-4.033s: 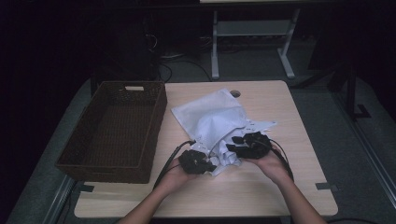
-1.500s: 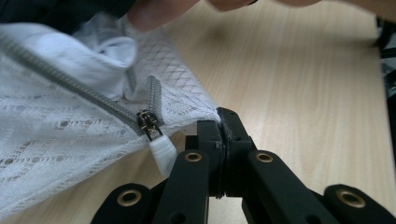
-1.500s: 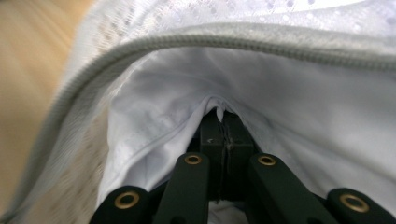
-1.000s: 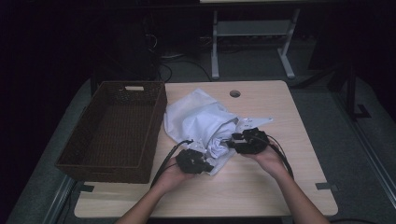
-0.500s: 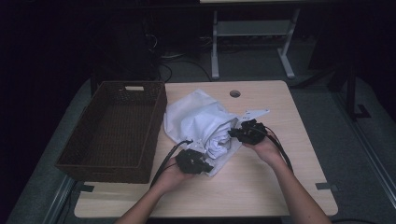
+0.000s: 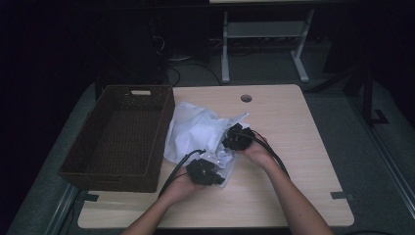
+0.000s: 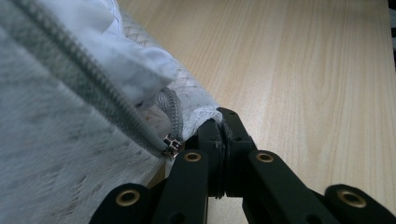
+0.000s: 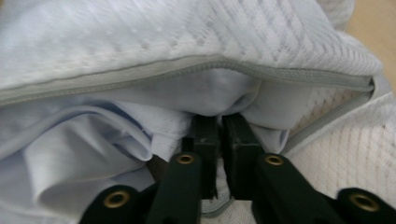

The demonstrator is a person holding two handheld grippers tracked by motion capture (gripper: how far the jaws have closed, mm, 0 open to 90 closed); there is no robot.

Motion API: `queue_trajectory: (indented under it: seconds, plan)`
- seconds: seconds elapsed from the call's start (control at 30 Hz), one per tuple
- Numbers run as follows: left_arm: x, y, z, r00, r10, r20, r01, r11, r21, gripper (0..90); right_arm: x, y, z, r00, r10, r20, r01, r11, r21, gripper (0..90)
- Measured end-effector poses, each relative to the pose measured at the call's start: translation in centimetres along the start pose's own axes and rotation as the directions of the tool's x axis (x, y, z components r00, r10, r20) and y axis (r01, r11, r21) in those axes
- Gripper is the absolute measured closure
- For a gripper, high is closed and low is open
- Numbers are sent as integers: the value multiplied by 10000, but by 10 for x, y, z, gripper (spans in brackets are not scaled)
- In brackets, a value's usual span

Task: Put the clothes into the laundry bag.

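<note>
A white mesh zip bag (image 6: 193,128) lies crumpled on the wooden table (image 6: 293,132), with a soft white garment (image 8: 93,135) in its mouth. My left gripper (image 6: 218,169) is shut on the bag's edge (image 7: 196,109) beside the grey zipper (image 7: 169,108), its slider hanging next to the jaws. My right gripper (image 6: 227,142) is pushed into the bag's opening under the grey zipper band (image 8: 187,67). Its jaws have just been opening slightly after closing, and a fold of the white garment stays pinched between their tips (image 8: 219,122).
A dark wicker basket (image 6: 164,128) stands at the table's left, touching the bag. A cable hole (image 6: 246,98) sits near the far edge. Bare wood lies to the right and front of my hands. Metal furniture legs (image 6: 298,63) stand on the floor beyond.
My right gripper has moved left and away from me into the bag's mouth, bunching the cloth there. The left gripper has stayed put on the bag's edge.
</note>
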State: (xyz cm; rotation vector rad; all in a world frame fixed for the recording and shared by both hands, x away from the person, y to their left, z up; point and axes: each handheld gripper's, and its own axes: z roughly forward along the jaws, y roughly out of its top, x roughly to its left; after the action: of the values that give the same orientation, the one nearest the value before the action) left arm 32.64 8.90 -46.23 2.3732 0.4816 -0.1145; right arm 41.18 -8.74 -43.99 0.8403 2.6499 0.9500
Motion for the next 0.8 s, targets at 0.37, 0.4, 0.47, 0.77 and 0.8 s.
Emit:
queue_trajectory:
  seconds: [0.37,0.4,0.47,0.77,0.8]
  plan:
    - [1,0,-1,9999,-126,52,126,9999,-17,885,-33,-18,-53,9945,1023,211,-981,9839,-1495,532]
    - [0,-1,-1,9999,-130,43,130,9999,-20,885,-38,-19,-53,9926,1161,356,-1100,9836,-1427,530]
    - [0,-1,-1,9999,-142,47,142,9999,-28,885,-51,-23,-49,9867,1458,711,-1355,9818,-1332,531]
    - [2,-2,-2,9998,-135,126,136,9999,-29,885,-96,-40,-8,9442,2888,1583,-2706,9543,-1265,558]
    - [2,-2,-2,9998,-141,145,142,9999,-36,885,-98,-39,-3,9411,2989,1579,-2803,9511,-1299,558]
